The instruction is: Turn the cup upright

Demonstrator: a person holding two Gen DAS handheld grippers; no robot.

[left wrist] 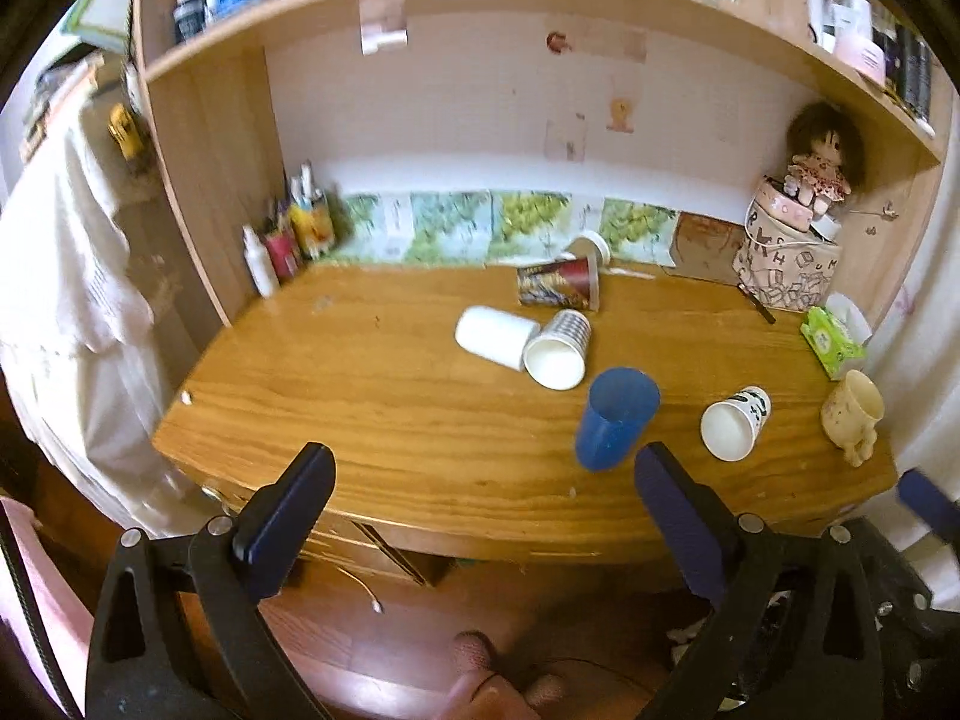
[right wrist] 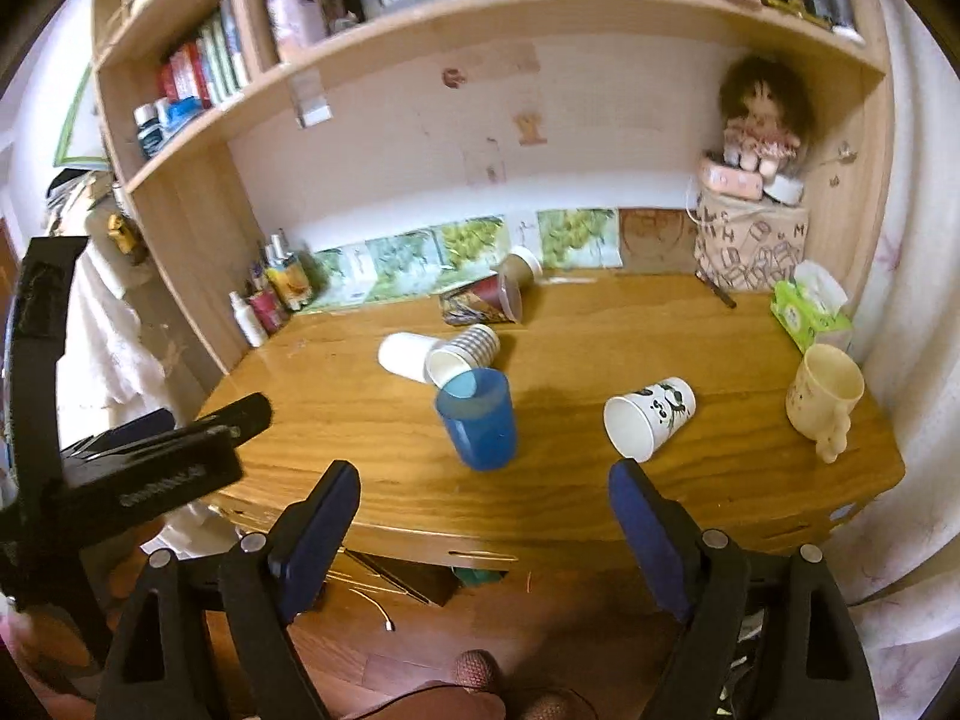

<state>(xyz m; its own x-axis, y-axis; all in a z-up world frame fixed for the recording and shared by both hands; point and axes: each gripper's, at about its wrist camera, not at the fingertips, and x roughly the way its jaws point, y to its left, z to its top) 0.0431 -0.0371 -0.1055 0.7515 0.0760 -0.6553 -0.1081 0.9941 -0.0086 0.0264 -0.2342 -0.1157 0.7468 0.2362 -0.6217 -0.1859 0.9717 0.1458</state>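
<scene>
Several cups are on the wooden desk [left wrist: 360, 408]. A blue plastic cup [left wrist: 615, 417] [right wrist: 477, 420] stands upright near the front. A white paper cup with a panda print [left wrist: 735, 423] [right wrist: 651, 417] lies on its side to its right. A plain white cup [left wrist: 495, 336] [right wrist: 405, 354] and a striped cup [left wrist: 561, 348] [right wrist: 465, 354] lie on their sides behind it. A red patterned cup [left wrist: 558, 285] [right wrist: 480, 303] and a brown cup [left wrist: 588, 249] [right wrist: 519, 270] lie further back. My left gripper [left wrist: 483, 480] and right gripper [right wrist: 483, 492] are open and empty, before the desk's front edge.
A cream mug [left wrist: 852, 414] [right wrist: 825, 399] stands upright at the right edge by a green tissue pack [left wrist: 831, 342] [right wrist: 810, 312]. A doll on boxes [left wrist: 798, 222] is at the back right, bottles [left wrist: 288, 240] at the back left. Shelves hang overhead. The left gripper's body [right wrist: 120, 462] shows in the right wrist view.
</scene>
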